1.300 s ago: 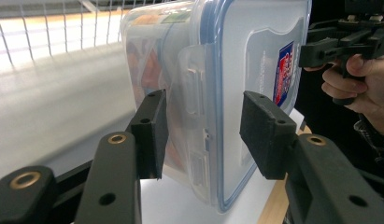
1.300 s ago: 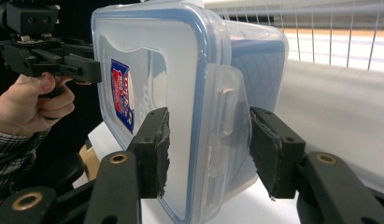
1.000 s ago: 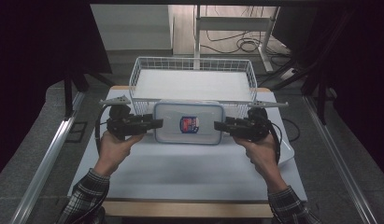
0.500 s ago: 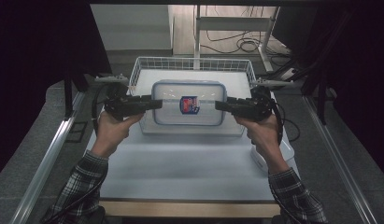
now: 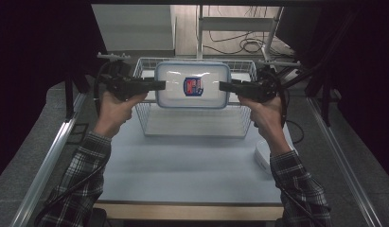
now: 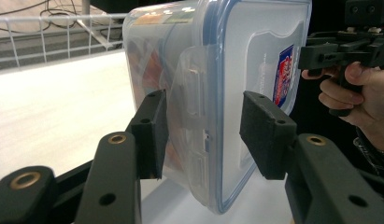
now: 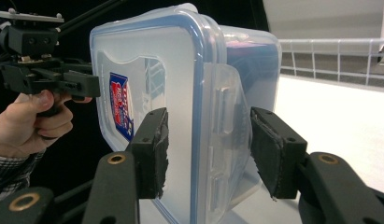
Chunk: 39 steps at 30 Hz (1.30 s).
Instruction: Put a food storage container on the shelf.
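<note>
container (image 5: 192,85) between left gripper (image 5: 160,85), right gripper (image 5: 224,86)

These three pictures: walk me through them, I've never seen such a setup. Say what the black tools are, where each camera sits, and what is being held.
A person holds one pair of black tongs in each hand; no robot arm is involved. The high view looks down from above the person's side of the white table. There the left tongs and right tongs clamp the two short ends of a clear plastic lidded box with a red and blue label, held in the air above a white wire basket. A white object lies at the table's right edge. The other two pictures come from cameras riding on the tongs, so each shows its own jaws squeezing a latch end of the box.
</note>
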### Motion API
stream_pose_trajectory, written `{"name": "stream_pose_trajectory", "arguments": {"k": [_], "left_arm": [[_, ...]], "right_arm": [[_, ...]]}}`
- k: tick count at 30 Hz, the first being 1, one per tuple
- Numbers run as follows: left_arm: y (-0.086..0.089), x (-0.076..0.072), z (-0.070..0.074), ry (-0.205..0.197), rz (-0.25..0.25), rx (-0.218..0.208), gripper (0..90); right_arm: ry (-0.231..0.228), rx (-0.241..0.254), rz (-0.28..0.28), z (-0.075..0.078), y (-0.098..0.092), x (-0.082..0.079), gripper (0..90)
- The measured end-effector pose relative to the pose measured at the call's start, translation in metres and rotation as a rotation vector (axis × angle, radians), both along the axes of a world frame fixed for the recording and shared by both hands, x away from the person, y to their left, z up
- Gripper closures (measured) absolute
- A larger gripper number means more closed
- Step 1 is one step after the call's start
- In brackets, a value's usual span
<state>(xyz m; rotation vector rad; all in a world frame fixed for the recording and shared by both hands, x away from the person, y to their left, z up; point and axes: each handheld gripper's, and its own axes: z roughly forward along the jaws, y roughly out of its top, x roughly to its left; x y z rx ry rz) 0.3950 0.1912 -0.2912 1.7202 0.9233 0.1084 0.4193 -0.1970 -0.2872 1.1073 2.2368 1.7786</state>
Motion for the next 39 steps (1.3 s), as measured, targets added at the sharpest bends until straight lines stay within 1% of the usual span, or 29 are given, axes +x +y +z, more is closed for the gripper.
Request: {"name": "stream_pose_trajectory", "arguments": {"k": [1,2,3,4,5,6,8,13,15,20,21,22,23,26,32,34,37,39], "left_arm": [[0.000,0.003,0.001,0.002,0.000,-0.003,52.1],[0.000,0.006,0.001,0.005,0.000,-0.007,52.1],[0.000,0.009,0.002,0.008,-0.001,-0.008,52.1],[0.000,0.012,0.002,0.013,0.002,-0.013,52.1],[0.000,0.015,0.001,0.018,0.006,-0.016,52.0],[-0.001,0.018,0.001,0.021,0.005,-0.017,52.0],[-0.002,0.024,-0.001,0.029,0.009,-0.018,52.0],[-0.003,0.035,-0.010,0.046,0.014,-0.025,51.7],[-0.003,0.037,-0.013,0.048,0.017,-0.029,51.6],[-0.005,0.042,-0.021,0.055,0.019,-0.029,51.1],[-0.005,0.044,-0.023,0.051,0.014,-0.023,51.0],[-0.005,0.044,-0.024,0.043,0.016,-0.032,50.8],[-0.005,0.045,-0.024,0.048,0.021,-0.041,50.7],[-0.006,0.046,-0.024,0.037,0.025,-0.036,50.2],[-0.007,0.048,-0.026,0.036,0.042,-0.042,48.6],[-0.006,0.051,-0.027,0.036,0.039,-0.049,48.4],[-0.005,0.053,-0.028,0.047,0.040,-0.068,48.3],[-0.004,0.055,-0.029,0.046,0.038,-0.071,48.2]], "right_arm": [[0.002,-0.001,-0.005,0.003,0.000,0.005,48.8],[0.002,-0.001,-0.005,0.003,0.000,0.005,48.8],[0.009,0.004,-0.011,0.005,0.000,0.011,48.8],[0.009,0.004,-0.011,0.005,0.000,0.011,48.8],[0.015,0.010,-0.019,0.006,0.000,0.016,48.8],[0.015,0.010,-0.019,0.006,0.000,0.016,48.8],[0.034,0.024,-0.026,0.005,-0.001,0.023,48.8],[0.058,0.026,-0.037,-0.003,-0.002,0.034,48.6],[0.068,0.029,-0.042,-0.007,-0.002,0.039,48.4],[0.078,0.027,-0.058,-0.010,-0.002,0.043,48.0],[0.084,0.026,-0.061,-0.012,-0.002,0.044,47.9],[0.087,0.018,-0.065,-0.013,-0.002,0.045,47.7],[0.092,0.026,-0.070,-0.014,-0.003,0.045,47.8],[0.097,0.036,-0.080,-0.016,-0.003,0.047,47.5],[0.098,0.026,-0.109,-0.014,0.000,0.051,47.3],[0.098,0.023,-0.118,-0.014,0.000,0.052,47.4],[0.098,0.029,-0.122,-0.015,0.001,0.054,47.3],[0.096,0.028,-0.125,-0.015,0.001,0.054,47.1]]}}
